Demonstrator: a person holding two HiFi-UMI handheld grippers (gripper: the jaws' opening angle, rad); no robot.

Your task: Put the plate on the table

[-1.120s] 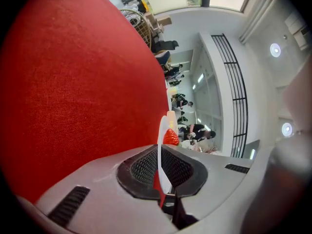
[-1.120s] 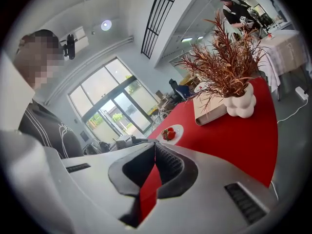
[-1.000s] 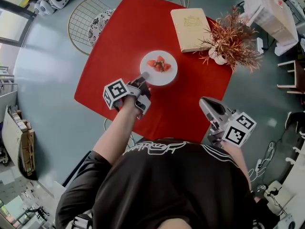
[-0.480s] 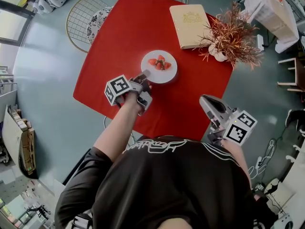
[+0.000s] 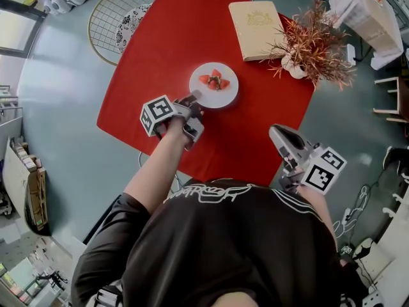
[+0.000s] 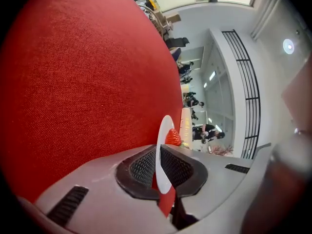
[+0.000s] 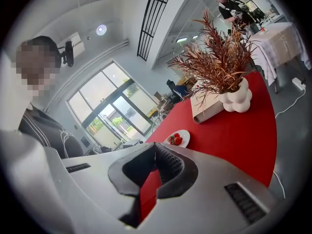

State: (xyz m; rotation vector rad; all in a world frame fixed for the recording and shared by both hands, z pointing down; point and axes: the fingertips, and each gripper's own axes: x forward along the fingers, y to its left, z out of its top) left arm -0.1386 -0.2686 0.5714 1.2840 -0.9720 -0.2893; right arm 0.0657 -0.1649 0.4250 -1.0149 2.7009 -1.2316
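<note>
A white plate (image 5: 227, 94) with strawberries (image 5: 214, 82) sits low over the middle of the red table (image 5: 172, 43). Whether it rests on the cloth I cannot tell. My left gripper (image 5: 193, 99) is shut on its near-left rim. In the left gripper view the rim (image 6: 162, 150) runs edge-on between the dark pads, with a strawberry (image 6: 173, 137) just beyond. My right gripper (image 5: 276, 133) hangs by the table's near right edge, shut and holding nothing. In the right gripper view its jaws (image 7: 155, 152) meet at the tips, with the plate (image 7: 185, 134) far ahead.
A cream book (image 5: 257, 31) lies at the table's far side. Next to it stands a white vase of dried red plants (image 5: 310, 43). A round wire rack (image 5: 115, 24) stands on the floor to the far left. A white-covered table (image 5: 361, 15) stands at the far right.
Hardly anything differs. The left gripper keeps its hold on the plate's rim, and the whole view has shifted slightly. The right gripper stays put.
</note>
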